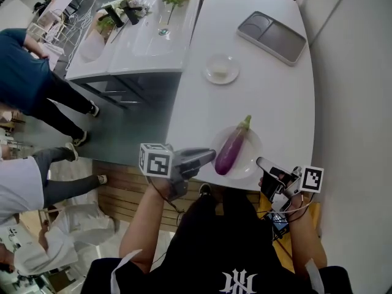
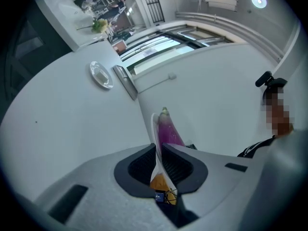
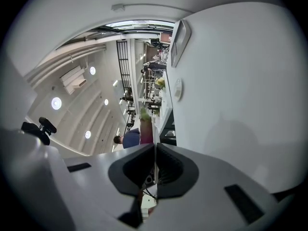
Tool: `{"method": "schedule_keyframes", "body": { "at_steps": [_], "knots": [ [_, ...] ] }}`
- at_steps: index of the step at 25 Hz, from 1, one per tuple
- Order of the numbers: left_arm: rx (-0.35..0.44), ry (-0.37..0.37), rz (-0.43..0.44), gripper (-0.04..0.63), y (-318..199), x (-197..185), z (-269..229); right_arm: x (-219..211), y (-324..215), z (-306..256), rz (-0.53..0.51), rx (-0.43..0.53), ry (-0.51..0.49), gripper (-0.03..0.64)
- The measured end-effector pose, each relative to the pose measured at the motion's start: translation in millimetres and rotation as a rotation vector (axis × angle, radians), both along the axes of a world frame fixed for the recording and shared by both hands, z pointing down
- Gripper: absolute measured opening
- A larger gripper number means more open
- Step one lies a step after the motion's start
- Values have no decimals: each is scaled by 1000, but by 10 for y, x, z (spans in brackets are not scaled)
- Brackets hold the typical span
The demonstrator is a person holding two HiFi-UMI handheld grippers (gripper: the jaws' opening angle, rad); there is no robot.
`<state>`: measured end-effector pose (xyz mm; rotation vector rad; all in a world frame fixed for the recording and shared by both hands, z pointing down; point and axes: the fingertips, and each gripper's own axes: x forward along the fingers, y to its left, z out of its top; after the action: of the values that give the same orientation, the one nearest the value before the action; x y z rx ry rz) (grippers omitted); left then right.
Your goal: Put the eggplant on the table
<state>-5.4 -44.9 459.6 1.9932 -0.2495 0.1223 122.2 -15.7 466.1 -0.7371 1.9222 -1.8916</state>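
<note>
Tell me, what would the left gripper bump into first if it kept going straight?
The left gripper already has the rim of the plate between its jaws. Going straight on, it would probably hit the purple eggplant lying on that plate.

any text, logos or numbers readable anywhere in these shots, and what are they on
"NY" (likely): white interlocked monogram on the person's black shirt, head view, distorted.
Small blue label, low in the left gripper view: too small to read.
Left marker cube and right marker cube: black-and-white square patterns only, no letters.
Nothing else is legible.
</note>
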Motion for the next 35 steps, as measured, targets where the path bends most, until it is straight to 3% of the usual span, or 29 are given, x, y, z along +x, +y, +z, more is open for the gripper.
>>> {"method": "schedule_keyframes", "body": {
  "at_steps": [13, 28, 35],
  "knots": [
    [-53, -70, -65, 32, -353, 405, 416, 451, -503, 465, -68, -35, 79, 9],
    [-52, -144, -114, 31, -773, 391, 771, 478, -1026, 913, -113, -66, 192, 11],
    [-40, -236, -93, 31, -906, 279, 1012, 345, -1151, 1070, -109, -110, 237, 11]
  ]
}}
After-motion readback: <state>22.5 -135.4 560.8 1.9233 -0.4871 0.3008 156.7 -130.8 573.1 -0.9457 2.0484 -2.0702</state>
